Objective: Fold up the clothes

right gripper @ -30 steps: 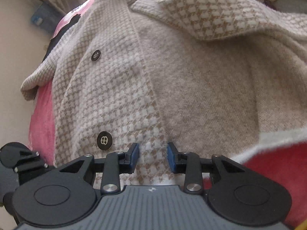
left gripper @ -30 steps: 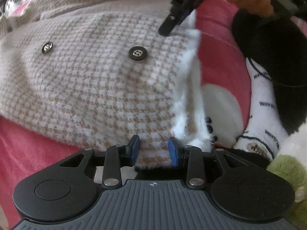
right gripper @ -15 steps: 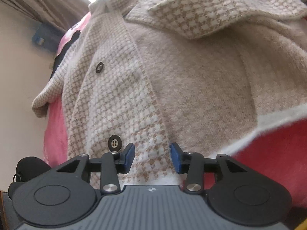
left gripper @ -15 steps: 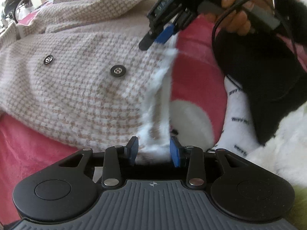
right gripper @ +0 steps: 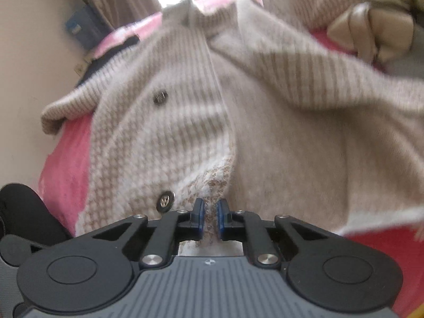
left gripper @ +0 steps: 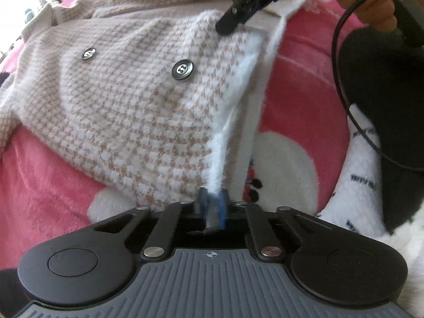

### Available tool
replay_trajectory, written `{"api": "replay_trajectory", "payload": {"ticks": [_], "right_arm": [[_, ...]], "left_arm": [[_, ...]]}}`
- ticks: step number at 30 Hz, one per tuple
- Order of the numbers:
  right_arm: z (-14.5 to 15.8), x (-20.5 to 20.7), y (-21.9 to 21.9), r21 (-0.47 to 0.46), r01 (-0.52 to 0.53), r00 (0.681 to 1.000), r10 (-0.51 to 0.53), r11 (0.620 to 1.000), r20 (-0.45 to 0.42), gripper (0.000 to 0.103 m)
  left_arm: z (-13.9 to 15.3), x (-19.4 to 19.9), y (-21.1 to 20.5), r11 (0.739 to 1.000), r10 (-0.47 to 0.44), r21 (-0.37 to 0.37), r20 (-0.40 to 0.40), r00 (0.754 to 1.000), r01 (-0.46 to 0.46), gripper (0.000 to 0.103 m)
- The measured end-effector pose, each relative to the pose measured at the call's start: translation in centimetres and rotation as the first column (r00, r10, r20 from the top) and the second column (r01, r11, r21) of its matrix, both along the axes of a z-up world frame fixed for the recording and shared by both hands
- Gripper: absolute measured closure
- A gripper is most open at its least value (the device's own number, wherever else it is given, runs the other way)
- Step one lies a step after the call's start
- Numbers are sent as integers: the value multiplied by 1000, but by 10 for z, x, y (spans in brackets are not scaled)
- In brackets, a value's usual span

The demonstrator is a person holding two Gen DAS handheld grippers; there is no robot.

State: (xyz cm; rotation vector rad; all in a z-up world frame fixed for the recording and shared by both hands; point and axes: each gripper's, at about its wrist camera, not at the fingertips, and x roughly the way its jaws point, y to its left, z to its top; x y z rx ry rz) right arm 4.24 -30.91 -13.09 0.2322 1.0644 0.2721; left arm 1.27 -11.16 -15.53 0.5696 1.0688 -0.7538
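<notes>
A beige-and-white houndstooth cardigan (left gripper: 127,100) with dark buttons (left gripper: 182,70) lies on a pink blanket (left gripper: 47,180). My left gripper (left gripper: 213,198) is shut on the fluffy white hem at the cardigan's bottom corner. The hem is pulled taut from there up to my right gripper (left gripper: 238,16), which a hand (left gripper: 371,8) holds at the top of the left wrist view. In the right wrist view my right gripper (right gripper: 210,212) is closing its jaws on the front edge of the cardigan (right gripper: 278,132), beside a button (right gripper: 165,198), with the pads pressing the knit.
A person's leg in a black trouser (left gripper: 384,92) and a white sock (left gripper: 363,153) sits on the right, crossed by a black cable (left gripper: 341,79). A beige bundle (right gripper: 371,34) lies beyond the cardigan. A wall (right gripper: 26,79) and a blue box (right gripper: 79,26) are on the left.
Both grippers closed on the cardigan's lower edge, left on the white hem corner, right beside the button. The right one lifted, raising the fabric; the right wrist view is now blurred.
</notes>
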Motion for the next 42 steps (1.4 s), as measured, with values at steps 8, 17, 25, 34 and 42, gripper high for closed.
{"api": "replay_trajectory", "payload": {"ticks": [8, 17, 25, 34, 42], "right_arm": [[-12, 1, 12, -210, -57, 998, 61, 976, 14, 91], [-27, -3, 21, -326, -71, 997, 63, 943, -36, 82], [-17, -2, 21, -338, -36, 999, 25, 941, -36, 78], [-23, 10, -29, -68, 183, 978, -188, 981, -85, 68], [-45, 21, -56, 121, 247, 962, -229, 961, -148, 64]], "left_arm": [[16, -34, 3, 998, -43, -38, 27, 999, 44, 103], [12, -18, 29, 995, -31, -101, -75, 997, 24, 102], [30, 22, 65, 973, 120, -188, -90, 989, -136, 93], [7, -4, 2, 985, -160, -56, 66, 985, 163, 69], [-16, -7, -3, 990, -141, -11, 79, 987, 142, 81]]}}
